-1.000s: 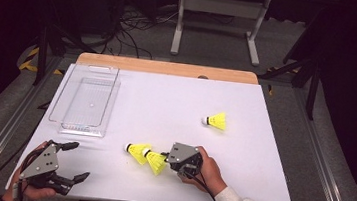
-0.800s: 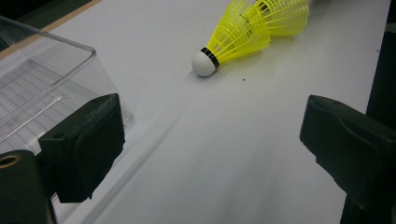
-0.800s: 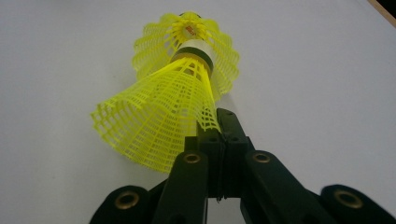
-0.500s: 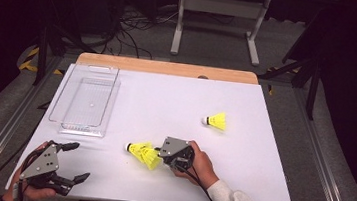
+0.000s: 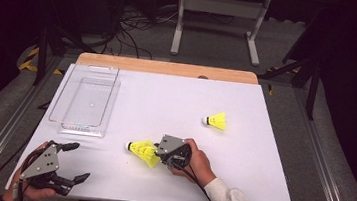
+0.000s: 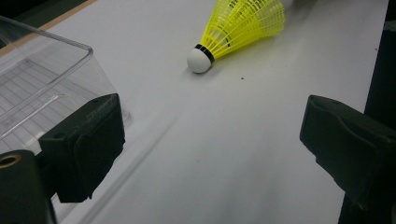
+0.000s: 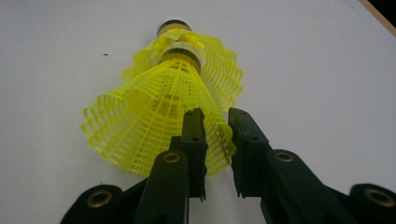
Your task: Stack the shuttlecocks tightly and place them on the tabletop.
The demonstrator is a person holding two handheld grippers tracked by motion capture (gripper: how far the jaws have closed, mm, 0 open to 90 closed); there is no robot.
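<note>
1. The left claw (image 5: 73, 161) rests at the near left corner of the white desk (image 5: 176, 105), held in the person's left hand (image 5: 31, 191). Its jaws stand wide apart with nothing between them.
2. Just beyond it, along the desk's left side, lies a clear plastic tray (image 5: 87, 99), which looks empty. In the left gripper view a corner of this tray (image 6: 44, 79) shows just behind the claw's left jaw.
3. Near the middle of the front half of the desk lie two yellow shuttlecocks nested one in the other (image 5: 142, 150), on their side, cork tips pointing left. The right gripper view shows the nearer shuttlecock (image 7: 159, 112) pushed into the skirt of the farther shuttlecock (image 7: 219, 70), both corks in line.
4. The right claw (image 5: 157, 154) lies level just right of the pair, in the person's right hand (image 5: 197, 164), pointing left at them. Its jaws have just been opening. They stand a narrow gap apart, with the rim of the nearer skirt between them; whether the pads press on it cannot be told.
5. A third shuttlecock (image 5: 216, 120) lies on its side farther right and farther back, well apart from the pair, cork pointing left.
</note>
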